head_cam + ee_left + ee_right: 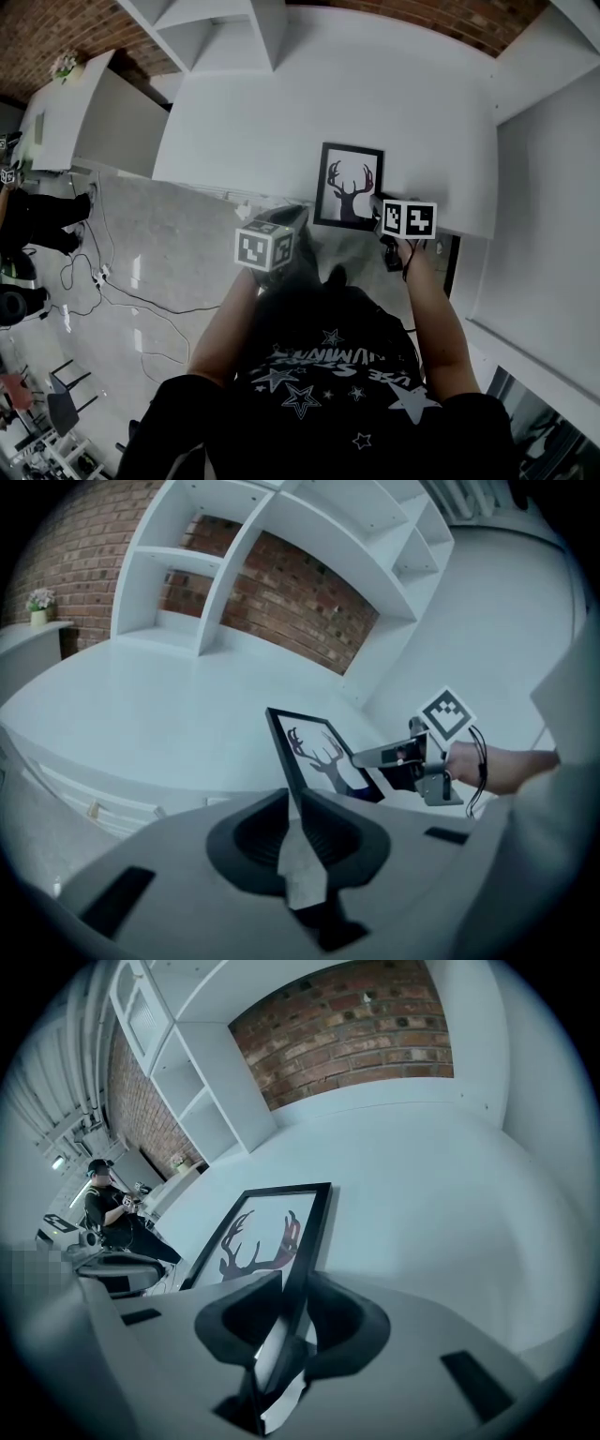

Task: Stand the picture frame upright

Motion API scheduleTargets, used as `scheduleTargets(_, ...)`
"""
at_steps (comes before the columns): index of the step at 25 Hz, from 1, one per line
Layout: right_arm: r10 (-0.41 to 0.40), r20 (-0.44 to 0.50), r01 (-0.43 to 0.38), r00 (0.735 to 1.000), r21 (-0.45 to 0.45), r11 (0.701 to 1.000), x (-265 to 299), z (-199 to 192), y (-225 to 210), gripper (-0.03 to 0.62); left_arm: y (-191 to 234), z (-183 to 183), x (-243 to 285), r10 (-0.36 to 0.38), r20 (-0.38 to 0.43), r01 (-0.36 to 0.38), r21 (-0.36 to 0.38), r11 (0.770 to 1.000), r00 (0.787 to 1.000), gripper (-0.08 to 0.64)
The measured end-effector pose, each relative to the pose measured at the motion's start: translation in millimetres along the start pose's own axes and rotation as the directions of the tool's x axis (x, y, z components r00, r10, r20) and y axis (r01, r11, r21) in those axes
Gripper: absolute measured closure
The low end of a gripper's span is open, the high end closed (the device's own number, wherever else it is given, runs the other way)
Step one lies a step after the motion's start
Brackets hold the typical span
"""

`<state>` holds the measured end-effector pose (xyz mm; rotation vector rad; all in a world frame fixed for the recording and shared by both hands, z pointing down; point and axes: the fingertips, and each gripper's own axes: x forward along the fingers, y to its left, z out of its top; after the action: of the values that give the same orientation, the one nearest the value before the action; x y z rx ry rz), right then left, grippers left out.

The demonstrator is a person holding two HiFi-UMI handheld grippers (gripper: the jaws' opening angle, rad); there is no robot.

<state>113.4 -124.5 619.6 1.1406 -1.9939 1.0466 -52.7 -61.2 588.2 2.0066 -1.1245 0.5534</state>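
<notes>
No readable text, upside-down white lettering on the person's star-printed shirt [328, 370] too blurred to read

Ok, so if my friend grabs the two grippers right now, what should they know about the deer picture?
Left gripper: jaws shut, tips beside the picture frame at its near left corner; no hold on it visible.
Right gripper: closed on the frame's right edge.
Frame: on the white table, near its front edge, deer side showing, not upright.
Done: right grip taken.
Left to do: tip the frame up and stand it.
</notes>
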Motion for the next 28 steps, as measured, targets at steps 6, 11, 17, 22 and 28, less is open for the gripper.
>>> scheduleTargets(6,-0.014,0.011,0.014,1.0,0.029,0.999,-5.3,-8.2,0.8,0.502,-18.6,-12.7,9.5,-0.069,-0.054,0.066,-0.056,0.996,0.996,0.441)
scheduleTargets(11,-0.02,0.014,0.02,1.0,0.033,0.999,-8.2,-13.6,1.9,0.502,-20.2,-14.9,20.9,-0.089,-0.107,0.077,-0.116,0.99,0.99,0.408)
scheduleTargets(17,-0.02,0.015,0.019,1.0,0.04,0.999,-11.2,-20.5,3.9,0.502,-18.9,-20.1,38.3,-0.07,-0.167,0.045,-0.146,0.988,0.983,0.396)
scheduleTargets(22,-0.015,0.014,0.014,1.0,0.038,0.999,-14.5,-24.5,5.5,0.502,-14.5,-21.0,40.3,-0.029,-0.181,0.01,-0.106,0.994,0.983,0.396)
scheduleTargets(28,-0.01,0.014,0.009,1.0,0.038,0.999,-14.0,-26.7,4.0,0.502,-18.4,-24.1,48.2,-0.017,-0.205,0.002,-0.075,0.997,0.979,0.397)
